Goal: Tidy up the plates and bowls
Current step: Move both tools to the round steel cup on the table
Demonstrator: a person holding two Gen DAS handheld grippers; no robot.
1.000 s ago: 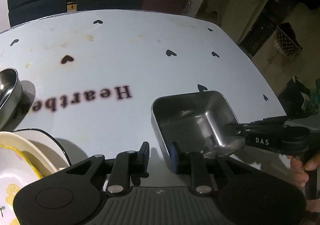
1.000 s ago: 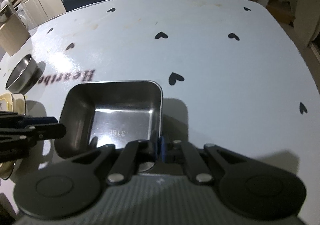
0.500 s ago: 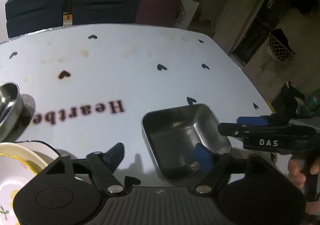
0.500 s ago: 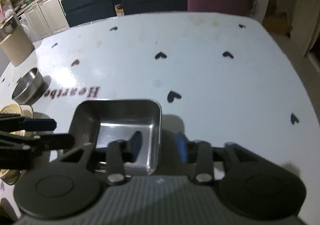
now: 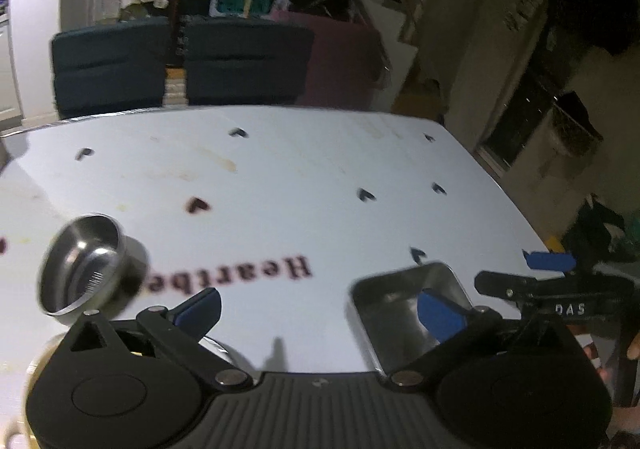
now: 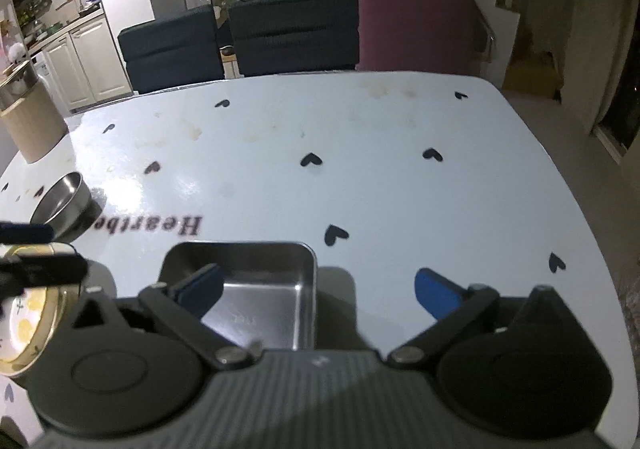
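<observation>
**Inspector:** Both tools are spreading, nothing between the pads. Your left tool (image 5: 320, 309) and right tool (image 6: 318, 289) hang clear of the square steel tray (image 6: 256, 289), which sits flat on the desk (image 6: 360, 177), below and just ahead of both.

**Operator:** Next item?

**Inspector:** In my judgement, the round steel bowl (image 5: 84, 261), ahead-left of your left tool. Approach over its rim, one pad inside, one outside. The yellow-patterned plate (image 6: 24, 325) lies beside your right tool's left finger; keep clear of it. Close only once squarely seated.
</observation>
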